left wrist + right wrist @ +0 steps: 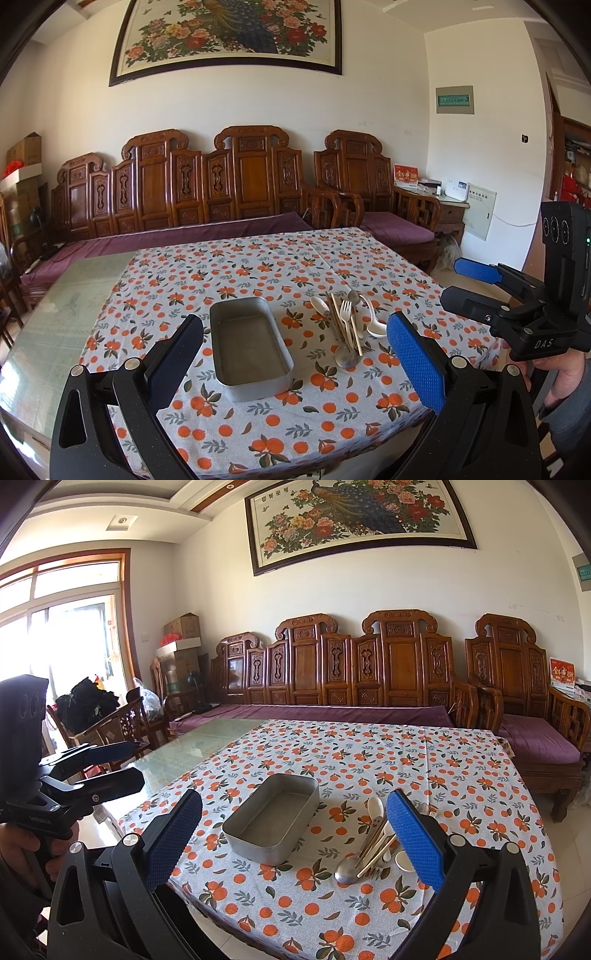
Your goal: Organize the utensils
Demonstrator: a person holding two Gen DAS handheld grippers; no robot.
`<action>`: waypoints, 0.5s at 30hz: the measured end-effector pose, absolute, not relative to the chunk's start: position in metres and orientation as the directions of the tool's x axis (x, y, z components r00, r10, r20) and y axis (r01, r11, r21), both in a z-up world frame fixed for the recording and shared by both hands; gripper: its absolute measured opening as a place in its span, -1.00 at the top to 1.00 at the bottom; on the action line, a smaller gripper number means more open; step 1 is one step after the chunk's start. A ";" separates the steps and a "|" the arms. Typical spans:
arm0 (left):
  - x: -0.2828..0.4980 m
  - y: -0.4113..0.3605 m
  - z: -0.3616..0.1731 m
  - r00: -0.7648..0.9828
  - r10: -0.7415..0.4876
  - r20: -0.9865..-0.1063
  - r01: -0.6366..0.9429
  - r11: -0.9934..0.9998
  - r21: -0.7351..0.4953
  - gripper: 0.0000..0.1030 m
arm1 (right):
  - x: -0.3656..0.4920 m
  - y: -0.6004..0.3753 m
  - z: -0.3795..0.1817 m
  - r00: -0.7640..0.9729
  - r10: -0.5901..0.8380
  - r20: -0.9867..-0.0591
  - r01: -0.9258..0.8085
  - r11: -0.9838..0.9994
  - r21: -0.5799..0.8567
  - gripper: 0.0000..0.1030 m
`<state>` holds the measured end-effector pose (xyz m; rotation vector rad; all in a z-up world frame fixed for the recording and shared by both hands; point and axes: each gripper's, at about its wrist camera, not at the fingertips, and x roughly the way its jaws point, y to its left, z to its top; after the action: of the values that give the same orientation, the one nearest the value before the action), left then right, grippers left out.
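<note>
While both grippers gape, metal tray [251, 350] empty, utensils [347, 325] beside it

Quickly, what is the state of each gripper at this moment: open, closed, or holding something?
Left gripper: open, holding nothing, above the orange-patterned tablecloth.
Right gripper: open, holding nothing.

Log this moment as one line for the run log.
left gripper: open, empty | right gripper: open, empty | metal tray: empty | utensil pile: on tablecloth, right of tray | stage: nothing picked yet
</note>
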<state>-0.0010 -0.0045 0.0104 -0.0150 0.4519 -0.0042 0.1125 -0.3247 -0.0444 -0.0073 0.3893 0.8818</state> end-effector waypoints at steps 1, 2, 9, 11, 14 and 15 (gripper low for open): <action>-0.001 -0.005 0.011 0.899 -0.008 -0.437 0.001 1.000 -0.016 -0.87 | 0.113 -0.325 -0.044 0.570 0.750 -0.334 -0.753 0.640 0.152 -0.95; -0.001 -0.005 0.011 0.899 -0.008 -0.437 0.001 1.000 -0.016 -0.87 | 0.113 -0.325 -0.044 0.571 0.750 -0.334 -0.753 0.640 0.152 -0.95; 0.001 -0.006 0.013 0.893 -0.011 -0.451 0.002 1.000 -0.022 -0.87 | 0.116 -0.326 -0.047 0.572 0.747 -0.338 -0.750 0.643 0.153 -0.95; 0.005 -0.005 0.008 0.888 -0.013 -0.461 0.001 1.000 -0.025 -0.87 | 0.118 -0.326 -0.050 0.573 0.744 -0.342 -0.747 0.647 0.154 -0.95; 0.010 -0.002 0.001 0.880 -0.017 -0.474 0.004 1.000 -0.029 -0.87 | 0.123 -0.325 -0.055 0.577 0.736 -0.353 -0.739 0.655 0.157 -0.95; 0.013 -0.002 -0.001 0.877 -0.017 -0.481 0.005 1.000 -0.027 -0.87 | 0.120 -0.326 -0.054 0.579 0.732 -0.358 -0.736 0.659 0.158 -0.95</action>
<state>0.0135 -0.0025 -0.0014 -0.0252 0.5018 -0.0115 0.1201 -0.3261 -0.0540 -0.0082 0.4145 0.8581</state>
